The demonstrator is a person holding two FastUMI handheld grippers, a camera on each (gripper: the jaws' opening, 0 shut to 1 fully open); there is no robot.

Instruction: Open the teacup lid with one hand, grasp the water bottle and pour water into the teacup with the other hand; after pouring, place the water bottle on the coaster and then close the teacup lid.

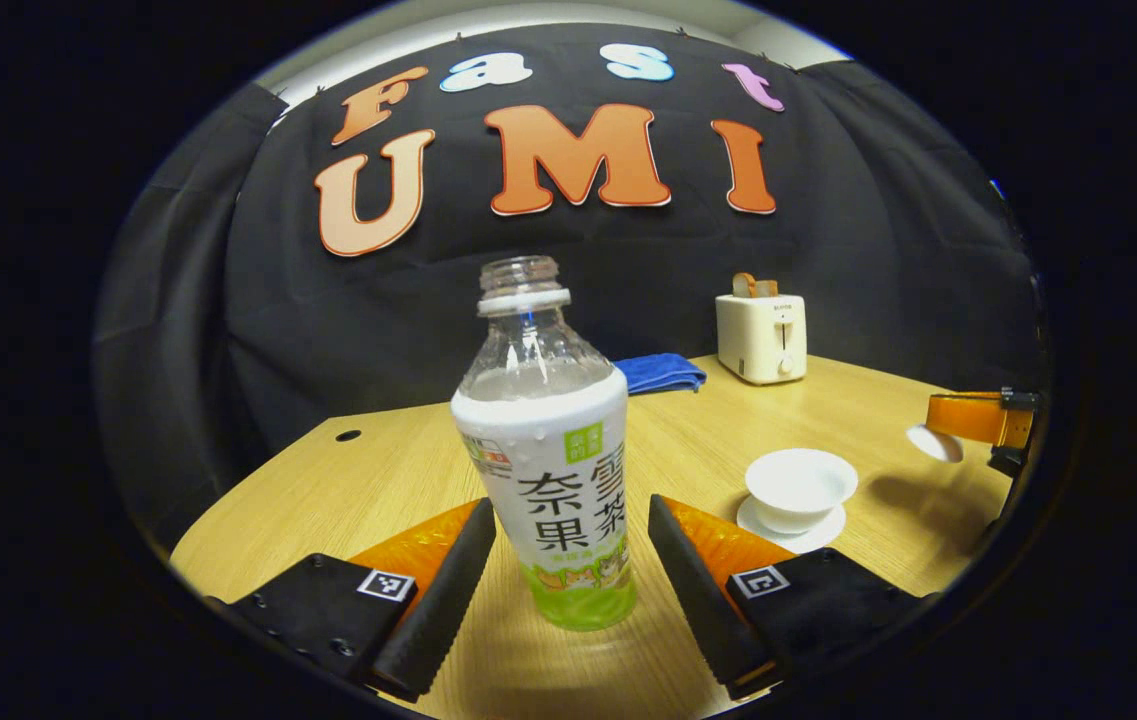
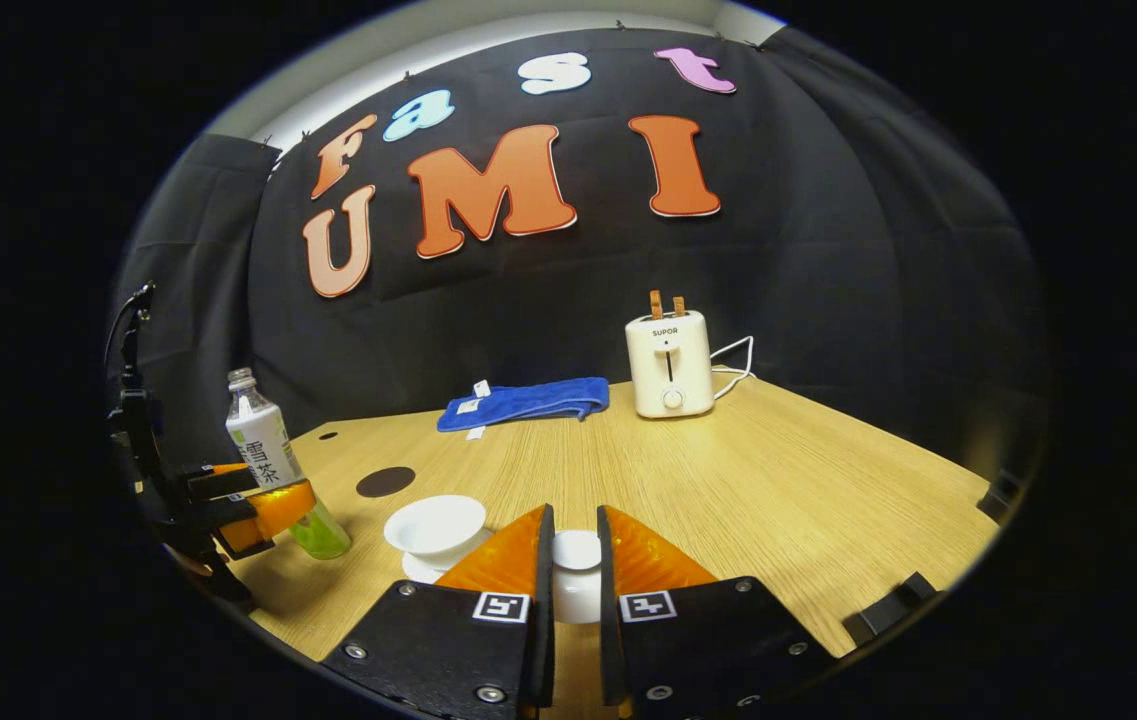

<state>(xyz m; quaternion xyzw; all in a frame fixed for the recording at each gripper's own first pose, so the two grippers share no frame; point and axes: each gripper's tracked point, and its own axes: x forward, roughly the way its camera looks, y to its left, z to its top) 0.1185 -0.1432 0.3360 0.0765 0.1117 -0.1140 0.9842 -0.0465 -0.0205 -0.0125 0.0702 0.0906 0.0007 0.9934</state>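
Note:
An uncapped water bottle (image 1: pixel 548 470) with a white and green label stands upright on the table, part full. My left gripper (image 1: pixel 568 505) is open, one finger on each side of the bottle's lower half with small gaps. To its right the white teacup (image 1: pixel 800 485) sits uncovered on its saucer (image 1: pixel 793 535). My right gripper (image 2: pixel 575 520) is shut on the white lid (image 2: pixel 576 575), held above the table right of the teacup (image 2: pixel 435 525). The dark round coaster (image 2: pixel 385 481) lies behind the cup. The bottle (image 2: pixel 263 450) and left gripper (image 2: pixel 278 488) show at far left.
A cream toaster (image 2: pixel 668 365) with a white cable stands at the back of the wooden table (image 2: pixel 808 500). A folded blue cloth (image 2: pixel 528 402) lies left of it. In the left gripper view the right gripper (image 1: pixel 933 435) hangs with the lid (image 1: pixel 933 443) at the right edge.

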